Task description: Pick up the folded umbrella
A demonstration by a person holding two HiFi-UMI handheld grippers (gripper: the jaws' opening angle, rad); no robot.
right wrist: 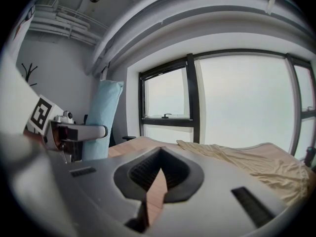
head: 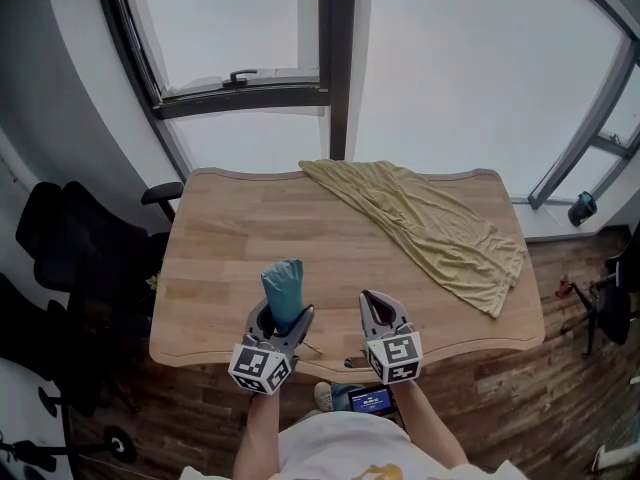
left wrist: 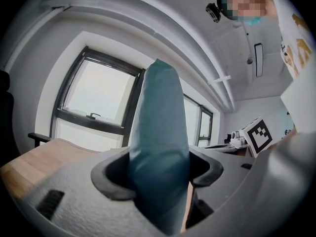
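1. L gripper [head: 284, 316]: jaws clamped on the folded umbrella [head: 283, 280]. In the left gripper view the teal body fills the gap between both pads, with contact on each side.
2. Umbrella pos.: upright in the L gripper, over the near edge of the table [head: 240, 238], left of centre. Its upper end rises well above the jaws. Lower end is hidden by the gripper body; cannot tell if it touches the tabletop.
3. Umbrella cond.: folded, in a smooth teal sleeve with a rounded top.
4. R gripper [head: 383, 310]: just beside the L gripper, to its right, also at the table's near edge. Jaws are together, tips meeting, with only a thin wedge of tabletop visible below the tips. Nothing is held.
5. Marker cubes: one on each gripper, L [head: 260, 366] and R [head: 392, 356], both facing the head cam.
6. Table: light wood, wavy edge.
7. Cloth [head: 430, 223]: yellowish, crumpled, lying diagonally from the far centre to the right edge. Well apart from both grippers.
8. Surroundings: large window [head: 240, 28] w/ dark frame behind the table; black office chair [head: 70, 238] left of the table; wood-plank floor [head: 500, 388] underneath.
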